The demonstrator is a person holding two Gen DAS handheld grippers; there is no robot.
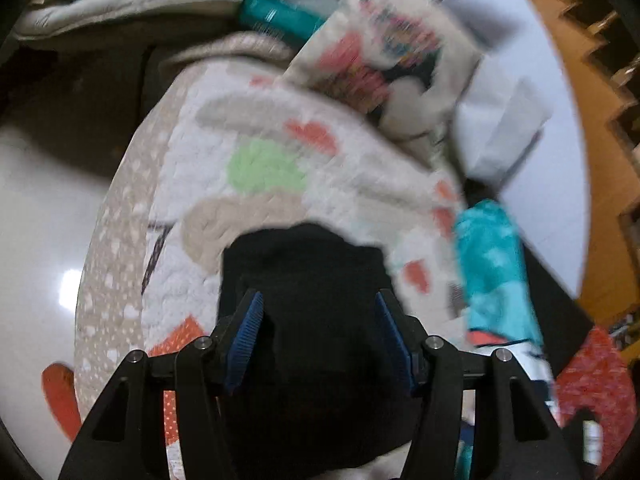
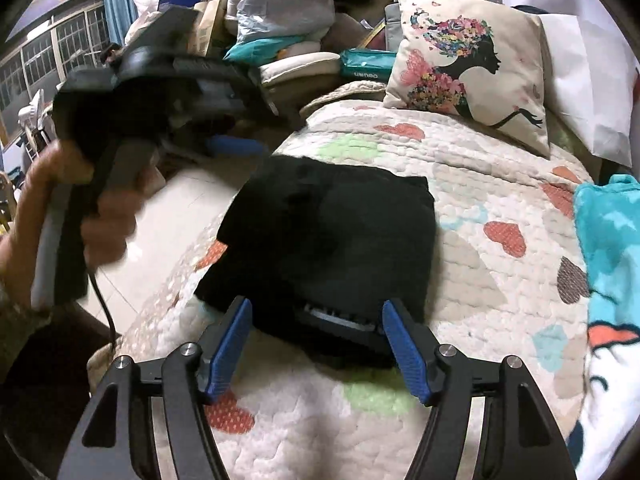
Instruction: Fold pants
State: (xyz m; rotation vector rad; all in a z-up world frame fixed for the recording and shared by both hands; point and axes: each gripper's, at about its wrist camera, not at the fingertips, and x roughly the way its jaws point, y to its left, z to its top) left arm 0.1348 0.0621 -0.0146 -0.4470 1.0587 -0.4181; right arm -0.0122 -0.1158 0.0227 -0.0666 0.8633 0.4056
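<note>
The pants [image 2: 332, 236] lie as a dark, already doubled-over square on the quilt [image 2: 480, 280], toward its left edge, a waistband label showing at the near hem. They look soft, limp and light, likely to sag and slide, so I judge the near corners or a folded edge the best hold. My right claw [image 2: 316, 344] hangs spread just over that near hem, gripping nothing. My left claw [image 1: 318, 344] is spread too, dark cloth between the fingers, unpinched. A pillow [image 2: 468, 76] sits at the far edge.
</note>
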